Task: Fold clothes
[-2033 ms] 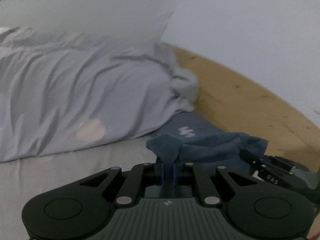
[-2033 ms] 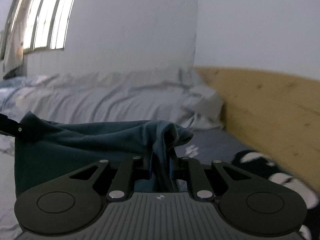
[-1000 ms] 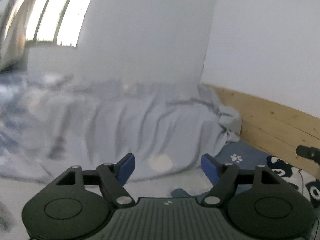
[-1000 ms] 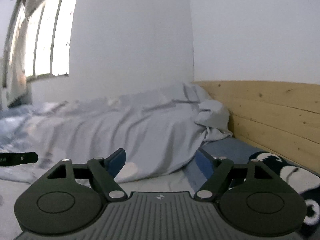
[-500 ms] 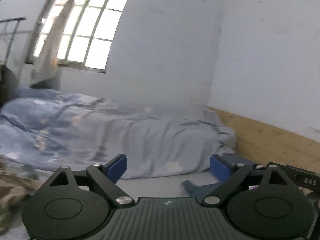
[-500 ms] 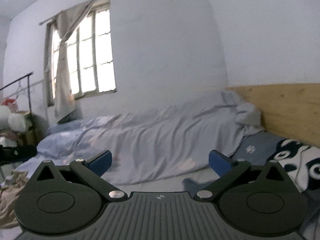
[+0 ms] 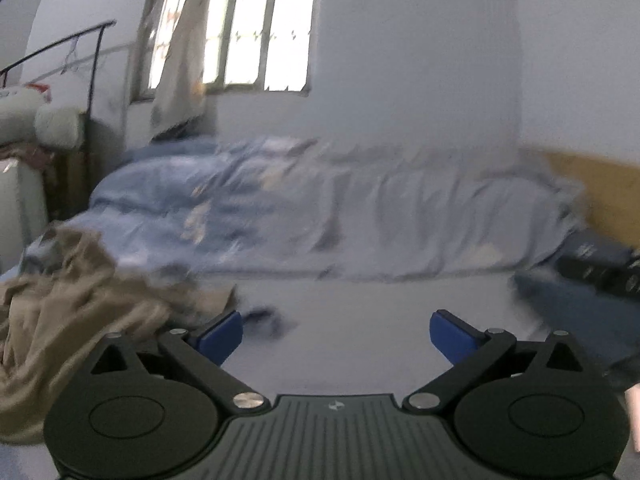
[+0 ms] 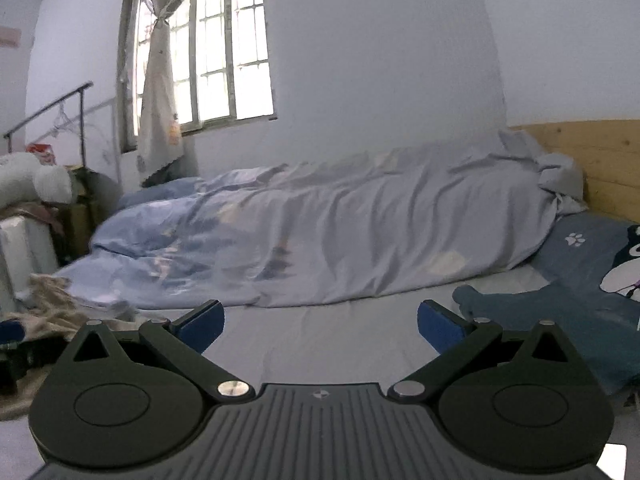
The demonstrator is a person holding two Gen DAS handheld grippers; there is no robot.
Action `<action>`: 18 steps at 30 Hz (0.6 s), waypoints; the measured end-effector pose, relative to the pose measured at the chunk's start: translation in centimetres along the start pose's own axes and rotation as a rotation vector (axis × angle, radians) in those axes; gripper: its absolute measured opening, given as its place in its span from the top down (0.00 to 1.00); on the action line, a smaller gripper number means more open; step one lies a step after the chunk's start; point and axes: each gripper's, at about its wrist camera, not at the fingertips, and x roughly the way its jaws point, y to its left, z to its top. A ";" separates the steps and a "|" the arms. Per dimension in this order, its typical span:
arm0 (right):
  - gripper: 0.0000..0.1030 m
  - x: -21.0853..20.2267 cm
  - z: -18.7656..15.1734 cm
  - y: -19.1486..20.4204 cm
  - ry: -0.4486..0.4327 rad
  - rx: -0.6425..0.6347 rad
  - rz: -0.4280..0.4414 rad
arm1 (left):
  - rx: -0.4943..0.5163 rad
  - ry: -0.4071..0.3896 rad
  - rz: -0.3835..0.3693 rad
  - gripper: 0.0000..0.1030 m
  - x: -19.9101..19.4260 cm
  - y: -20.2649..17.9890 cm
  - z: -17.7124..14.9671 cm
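A dark blue garment [image 8: 560, 320] lies on the bed sheet at the right; it also shows blurred in the left wrist view [image 7: 568, 312]. A crumpled tan garment [image 7: 60, 312] lies at the left, just beyond my left gripper's left finger; it shows at the left edge in the right wrist view [image 8: 52, 312]. My left gripper [image 7: 336, 336] is open and empty above the sheet. My right gripper [image 8: 320, 326] is open and empty, left of the blue garment.
A rumpled light blue duvet [image 8: 320, 232] runs along the wall behind the sheet [image 8: 320, 340]. A wooden headboard [image 8: 592, 160] and a patterned pillow [image 8: 600, 256] are at the right. A window with a curtain [image 8: 160, 80] and a clothes rail [image 8: 48, 108] stand at the left.
Both grippers let go of the blue garment, opened wide and swung left. The tan garment has come into view at the left.
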 end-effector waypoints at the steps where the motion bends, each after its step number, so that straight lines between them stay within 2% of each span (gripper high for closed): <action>1: 0.00 1.2 -0.9 0.2 0.013 -0.001 -0.005 | -0.003 0.017 0.010 0.00 1.0 0.3 -0.7; 6: 0.00 6.9 -5.2 0.2 0.084 -0.011 -0.036 | -0.014 0.065 0.012 0.00 6.3 0.2 -4.0; 9: 0.00 10.2 -7.5 -0.4 0.136 0.001 -0.052 | 0.024 0.087 -0.010 0.00 9.7 -0.4 -5.7; 13: 0.00 13.2 -9.9 -1.2 0.221 0.039 -0.064 | 0.017 0.161 0.004 0.00 13.5 -0.8 -7.8; 16: 0.00 14.5 -11.3 -1.3 0.251 0.021 -0.076 | -0.053 0.211 -0.009 0.00 15.4 -0.8 -9.1; 18: 0.00 15.5 -12.3 -1.4 0.281 0.007 -0.102 | -0.012 0.232 0.011 0.00 16.2 -1.6 -9.6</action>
